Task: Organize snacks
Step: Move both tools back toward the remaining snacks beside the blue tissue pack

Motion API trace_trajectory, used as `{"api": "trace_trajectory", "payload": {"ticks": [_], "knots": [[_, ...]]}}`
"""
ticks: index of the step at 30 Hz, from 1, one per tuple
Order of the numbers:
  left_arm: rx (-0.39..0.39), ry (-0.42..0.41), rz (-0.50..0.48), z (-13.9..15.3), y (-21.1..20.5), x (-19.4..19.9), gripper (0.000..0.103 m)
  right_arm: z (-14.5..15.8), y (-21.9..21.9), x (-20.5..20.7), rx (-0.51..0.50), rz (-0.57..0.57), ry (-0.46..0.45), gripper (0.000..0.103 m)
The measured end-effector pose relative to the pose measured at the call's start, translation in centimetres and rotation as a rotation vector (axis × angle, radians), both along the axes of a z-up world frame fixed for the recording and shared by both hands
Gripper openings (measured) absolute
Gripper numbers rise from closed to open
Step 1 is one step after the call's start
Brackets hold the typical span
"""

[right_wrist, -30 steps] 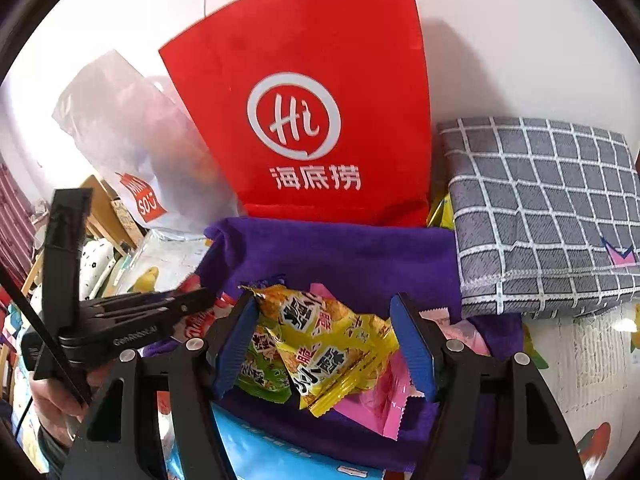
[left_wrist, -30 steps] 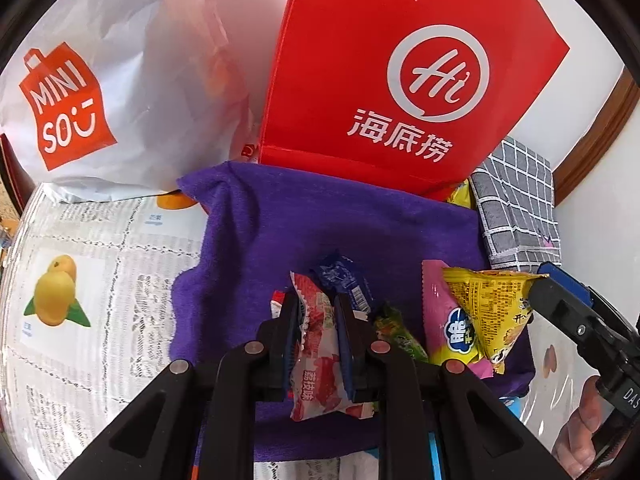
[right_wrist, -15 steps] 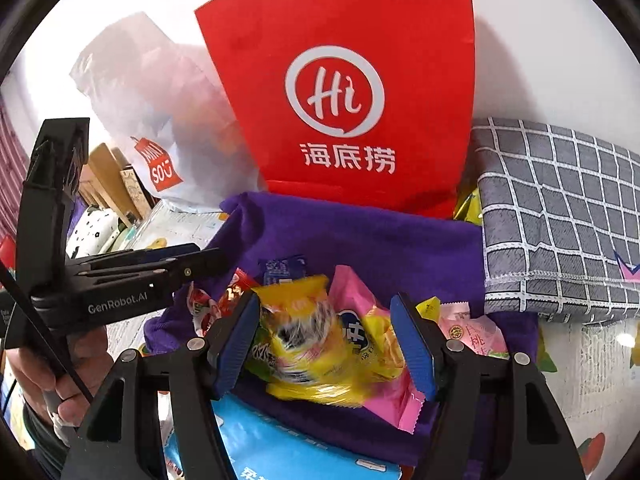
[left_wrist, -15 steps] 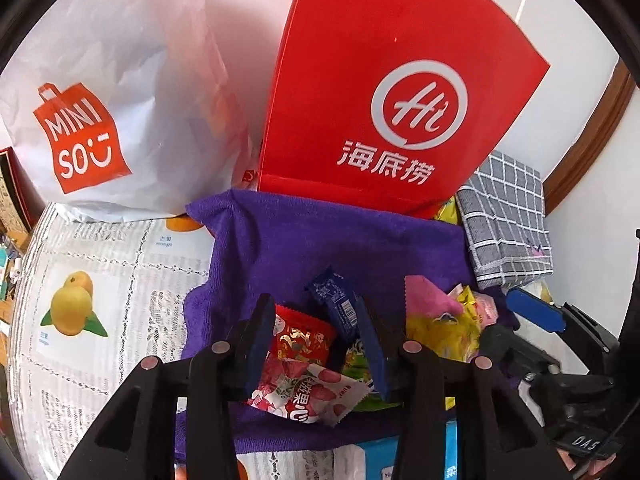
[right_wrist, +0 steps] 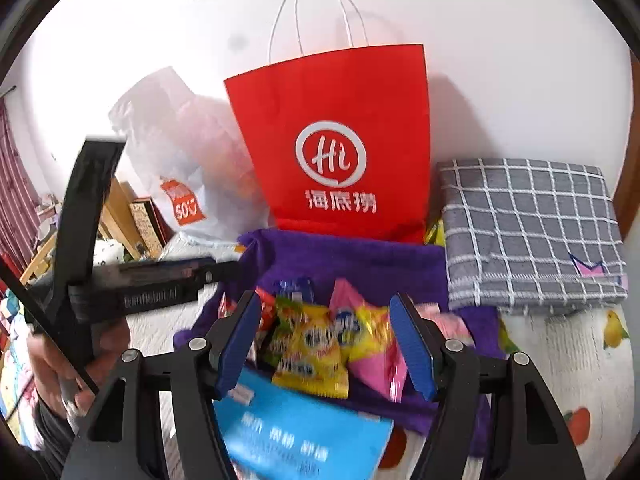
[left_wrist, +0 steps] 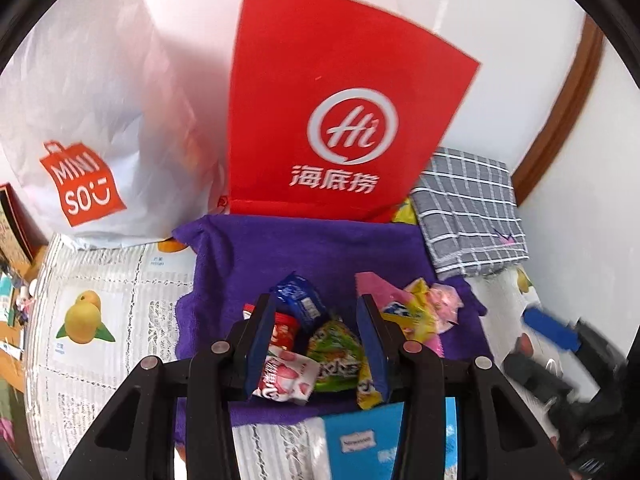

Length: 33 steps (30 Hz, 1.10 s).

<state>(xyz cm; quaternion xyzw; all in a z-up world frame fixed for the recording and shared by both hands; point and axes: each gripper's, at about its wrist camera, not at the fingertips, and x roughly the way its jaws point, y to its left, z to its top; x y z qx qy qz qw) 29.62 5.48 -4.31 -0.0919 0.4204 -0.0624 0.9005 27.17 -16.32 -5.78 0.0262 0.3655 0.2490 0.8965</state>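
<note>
Now that the left gripper [left_wrist: 316, 344] has let go of the strawberry packet [left_wrist: 286, 376] and stands empty above the snacks [left_wrist: 352, 332] at the purple cloth's [left_wrist: 304, 248] lower centre, while the right gripper [right_wrist: 326, 344] narrows around nothing, both packets look placed.

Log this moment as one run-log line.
left gripper: open over snack pile | right gripper: closing, nothing gripped | purple towel: under snacks | red bag: upright behind
</note>
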Motion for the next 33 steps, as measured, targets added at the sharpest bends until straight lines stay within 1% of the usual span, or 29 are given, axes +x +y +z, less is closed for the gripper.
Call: {"api": "trace_trajectory", "payload": {"ticks": [1,4,7,9,12,14,15,18,20,22,23,25,29,31,33], "knots": [[0.002,-0.006,-0.005,0.3,-0.3,-0.3,0.040,-0.2,-0.1,-0.7,-0.004,-0.001,0.005,0.060],[0.002,-0.024,-0.029,1.0,-1.5,-1.7,0.043,-0.9,-0.5,-3.1,-0.011,0.004,0.027,0.057],[0.025,-0.023,-0.064,0.8,-2.6,-3.7,0.043,-2.0,-0.7,-5.4,-0.015,0.025,0.060,0.054],[0.038,-0.022,-0.074,0.6,-2.7,-4.8,0.043,-3.0,-0.9,-6.8,-0.016,0.034,0.079,0.053],[0.054,-0.020,-0.063,0.0,-2.0,-6.8,0.043,-4.9,-1.2,-8.9,-0.001,0.033,0.128,0.053],[0.062,-0.014,-0.049,-0.4,-1.4,-7.9,0.043,-6.2,-1.5,-10.1,0.025,0.039,0.180,0.053],[0.063,-0.009,-0.043,-0.6,-1.1,-8.6,0.043,-7.0,-1.6,-10.8,0.043,0.040,0.209,0.053],[0.061,0.003,-0.031,-1.3,-0.4,-10.1,0.043,-8.6,-1.3,-12.3,0.056,0.059,0.256,0.053],[0.057,0.009,-0.024,-1.7,-0.1,-11.0,0.043,-9.4,-0.7,-13.4,0.035,0.067,0.262,0.053],[0.052,0.019,-0.022,-2.1,0.1,-11.7,0.043,-10.1,0.0,-14.4,0.011,0.051,0.257,0.057],[0.052,0.024,-0.024,-2.3,0.2,-12.1,0.043,-10.5,0.5,-14.7,-0.004,0.050,0.259,0.057],[0.058,0.028,-0.027,-2.5,0.1,-12.9,0.043,-11.2,1.4,-15.2,-0.065,0.038,0.257,0.057],[0.071,0.026,-0.045,-3.0,-0.1,-14.1,0.043,-12.3,2.5,-16.2,-0.201,0.011,0.203,0.058],[0.073,0.033,-0.053,-3.6,-0.3,-14.4,0.043,-12.8,2.5,-16.7,-0.229,0.004,0.187,0.060],[0.069,0.047,-0.060,-4.3,-0.4,-14.5,0.043,-13.1,2.2,-16.8,-0.232,0.001,0.189,0.060]]}}
